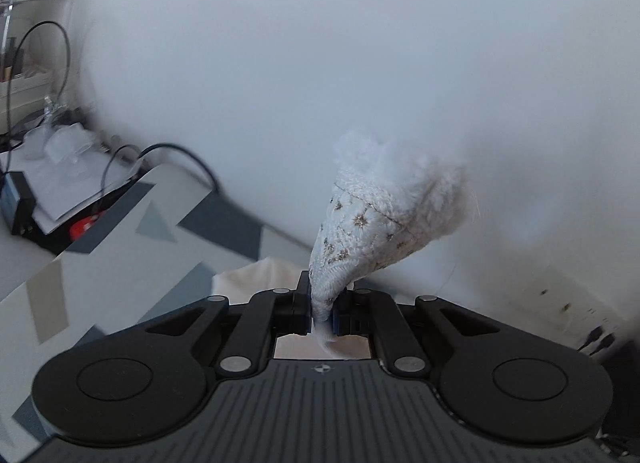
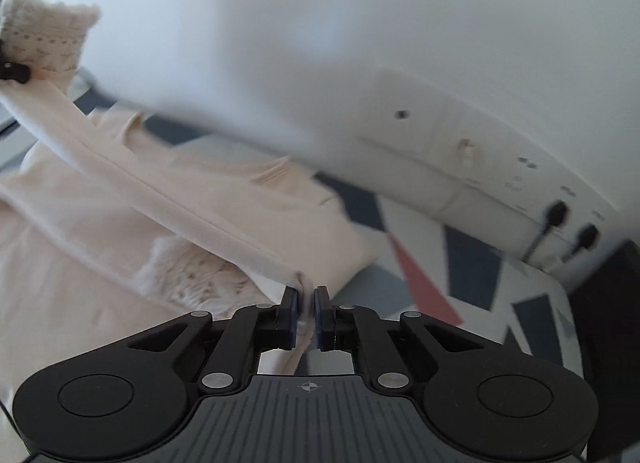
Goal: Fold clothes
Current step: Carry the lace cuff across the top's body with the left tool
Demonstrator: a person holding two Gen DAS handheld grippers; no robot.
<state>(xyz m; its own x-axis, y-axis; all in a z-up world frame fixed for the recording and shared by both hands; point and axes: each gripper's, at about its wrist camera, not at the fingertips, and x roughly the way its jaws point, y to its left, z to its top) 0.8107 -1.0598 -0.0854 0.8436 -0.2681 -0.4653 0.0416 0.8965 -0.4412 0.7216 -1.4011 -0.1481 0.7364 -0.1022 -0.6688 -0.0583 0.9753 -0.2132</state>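
While both my tongs are clamped, I'm mid-fold on a sleeve. My left gripper (image 1: pixel 323 309) is pinched tight on the lace cuff (image 1: pixel 372 219), which bunches up ahead of the pads. My right gripper (image 2: pixel 306 317) has its pads nearly together with a thin bit of the sleeve (image 2: pixel 160 187) fabric between them, so I read it as gripping, though blur makes the contact fuzzy. That sleeve runs taut from the right tongs up-left to the cuff end, held off the cream garment (image 2: pixel 80 255) spread on the patterned table (image 2: pixel 420 275) near the wall (image 2: pixel 320 23). Step: carrying the sleeve across the body. Next, I'd guess, lower both ends together and lay it flat without slack or twist. Both tongs angle downward toward the table.
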